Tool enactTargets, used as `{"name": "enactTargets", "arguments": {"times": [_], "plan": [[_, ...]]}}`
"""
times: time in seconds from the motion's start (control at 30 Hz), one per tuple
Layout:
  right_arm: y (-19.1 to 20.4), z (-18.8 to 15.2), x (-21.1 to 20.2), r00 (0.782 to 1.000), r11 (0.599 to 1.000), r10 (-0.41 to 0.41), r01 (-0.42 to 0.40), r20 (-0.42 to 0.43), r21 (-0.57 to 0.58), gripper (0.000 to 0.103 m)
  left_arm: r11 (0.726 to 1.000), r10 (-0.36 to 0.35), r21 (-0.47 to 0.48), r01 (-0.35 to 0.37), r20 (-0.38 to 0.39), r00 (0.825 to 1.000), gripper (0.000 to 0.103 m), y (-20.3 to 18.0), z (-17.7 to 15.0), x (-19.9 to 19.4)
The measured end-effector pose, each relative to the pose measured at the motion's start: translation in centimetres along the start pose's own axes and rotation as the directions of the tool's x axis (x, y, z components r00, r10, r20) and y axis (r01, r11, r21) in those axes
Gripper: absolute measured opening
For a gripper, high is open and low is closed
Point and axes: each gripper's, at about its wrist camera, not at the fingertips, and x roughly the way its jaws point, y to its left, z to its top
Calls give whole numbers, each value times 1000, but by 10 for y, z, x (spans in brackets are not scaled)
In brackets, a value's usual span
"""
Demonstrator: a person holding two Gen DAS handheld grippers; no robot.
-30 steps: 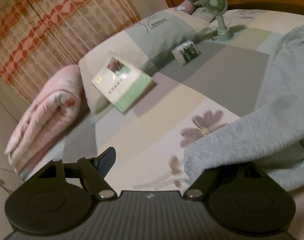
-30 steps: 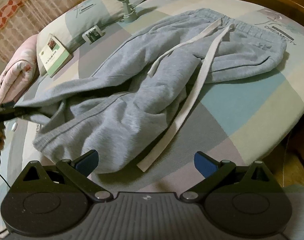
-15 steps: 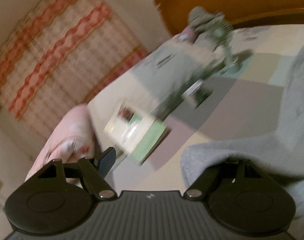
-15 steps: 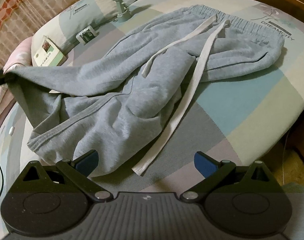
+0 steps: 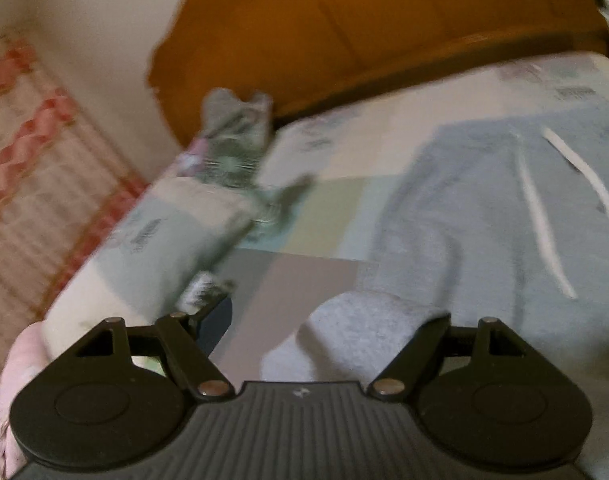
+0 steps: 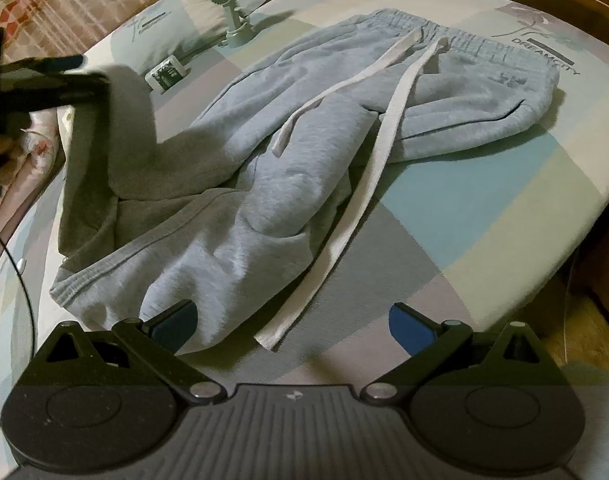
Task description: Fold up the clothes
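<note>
While your left gripper (image 5: 324,320) carries one leg (image 6: 116,136) of the grey sweatpants (image 6: 304,152) up off the bed (image 6: 484,184), the main risk is losing it. Its fingers stand wide apart, and the cuff (image 5: 364,332) seems to be draped over the right-hand finger rather than pinched between the two. The left wrist view is blurred, so I would not swear to that. If it only hangs there, a quick swing or a tilt of the wrist could let the cloth slide off and drop in a heap.

A second risk is drag. The raised leg runs down into the body of the trousers, so pulling it far could tow the waistband (image 6: 444,36) out of line. The long white drawstring (image 6: 384,136) trails loose across the fabric to the near edge, where it could get trapped inside a fold.

Your right gripper (image 6: 292,322) hovers with its fingers wide and holding nothing, just above the near hem (image 6: 88,280) of the other leg.

The sweatpants lie across the middle of the bed, waistband at the far right and legs running toward you. They are thick, soft fleece, rumpled at the knees. The lifted leg hangs slack in shadow at the left.
</note>
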Motion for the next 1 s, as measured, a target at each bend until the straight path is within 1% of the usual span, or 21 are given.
{"name": "enactTargets", "arguments": {"times": [0.1, 0.2, 0.3, 0.47, 0.53, 0.7, 0.77, 0.83, 1.0], "plan": [[-3, -1, -2, 1000, 1000, 0, 0, 5, 8, 103, 997, -67, 37, 69, -40, 997, 77, -21, -4, 9], [-4, -1, -3, 1000, 1000, 4, -4, 6, 8, 103, 993, -100, 51, 103, -57, 993, 77, -30, -11, 4], [-3, -1, -4, 1000, 1000, 11, -11, 6, 2, 103, 992, -118, 36, 120, -52, 992, 77, -26, -19, -14], [3, 2, -5, 1000, 999, 30, -30, 4, -20, 103, 984, -177, -34, 176, -44, 983, 78, -13, -45, -54], [8, 5, -6, 999, 998, 41, -41, 1, -37, 103, 985, -162, -65, 159, -45, 986, 78, -11, -59, -67], [30, 10, -7, 998, 991, 66, -66, -1, -115, 103, 989, -81, -131, 73, -62, 995, 79, -17, -101, -91], [39, 9, -6, 997, 987, 72, -72, -4, -143, 103, 988, -72, -143, 62, -64, 995, 81, -23, -118, -98], [48, 9, -5, 997, 982, 78, -78, -8, -171, 103, 988, -63, -148, 52, -69, 996, 82, -30, -131, -102], [69, 7, -1, 996, 967, 89, -92, -20, -236, 103, 984, 8, -174, -26, -105, 994, 81, -42, -156, -98]]}}
